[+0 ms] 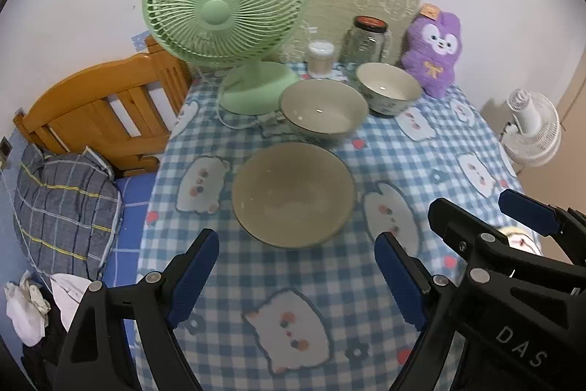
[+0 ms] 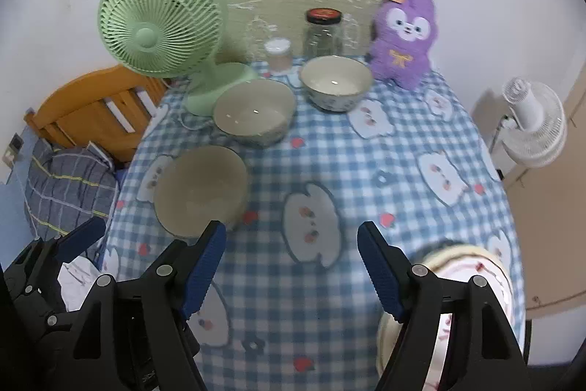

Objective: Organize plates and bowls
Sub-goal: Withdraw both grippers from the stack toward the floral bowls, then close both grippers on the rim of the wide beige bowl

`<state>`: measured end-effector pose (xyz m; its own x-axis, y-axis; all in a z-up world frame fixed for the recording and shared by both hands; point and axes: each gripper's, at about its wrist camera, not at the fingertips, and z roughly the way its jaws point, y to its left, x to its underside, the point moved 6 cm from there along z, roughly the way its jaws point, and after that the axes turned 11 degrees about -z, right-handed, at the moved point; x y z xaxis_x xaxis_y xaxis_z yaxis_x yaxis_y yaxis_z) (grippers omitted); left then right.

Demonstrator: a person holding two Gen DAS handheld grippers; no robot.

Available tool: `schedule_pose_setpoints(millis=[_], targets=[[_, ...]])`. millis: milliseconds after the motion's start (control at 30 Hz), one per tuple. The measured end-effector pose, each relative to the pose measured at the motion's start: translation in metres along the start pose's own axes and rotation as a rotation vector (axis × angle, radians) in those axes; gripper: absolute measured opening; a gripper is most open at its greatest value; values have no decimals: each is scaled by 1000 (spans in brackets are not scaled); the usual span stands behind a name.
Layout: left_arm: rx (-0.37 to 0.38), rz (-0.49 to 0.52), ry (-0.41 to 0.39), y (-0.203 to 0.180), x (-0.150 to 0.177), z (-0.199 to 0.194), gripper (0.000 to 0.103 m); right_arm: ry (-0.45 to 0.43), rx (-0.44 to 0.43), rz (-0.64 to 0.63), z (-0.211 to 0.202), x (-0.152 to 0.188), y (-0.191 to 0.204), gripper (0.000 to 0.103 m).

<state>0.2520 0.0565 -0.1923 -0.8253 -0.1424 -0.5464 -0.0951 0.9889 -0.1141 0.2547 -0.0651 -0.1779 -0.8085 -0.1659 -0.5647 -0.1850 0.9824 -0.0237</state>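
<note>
Now both grippers hang spread and empty, left gripper (image 1: 296,275), right gripper (image 2: 291,270). Only the right view shows a patterned plate (image 2: 476,262) flat at the near right table (image 2: 366,149) edge; three bowls (image 1: 293,195) sit upright, mouths up.

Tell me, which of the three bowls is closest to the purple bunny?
The small bowl with the flowery outside at the back of the table, right beside the purple bunny. The middle bowl sits by the green fan, and the big bowl is nearest the grippers.
</note>
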Motion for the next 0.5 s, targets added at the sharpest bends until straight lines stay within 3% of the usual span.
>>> schedule_pose_setpoints(millis=[300, 500], targets=[[-42, 2, 0, 17, -18, 30, 85, -1, -23, -22, 39, -21, 15, 77], [-76, -2, 29, 28, -24, 60, 74, 22, -15, -50, 68, -30, 23, 77]])
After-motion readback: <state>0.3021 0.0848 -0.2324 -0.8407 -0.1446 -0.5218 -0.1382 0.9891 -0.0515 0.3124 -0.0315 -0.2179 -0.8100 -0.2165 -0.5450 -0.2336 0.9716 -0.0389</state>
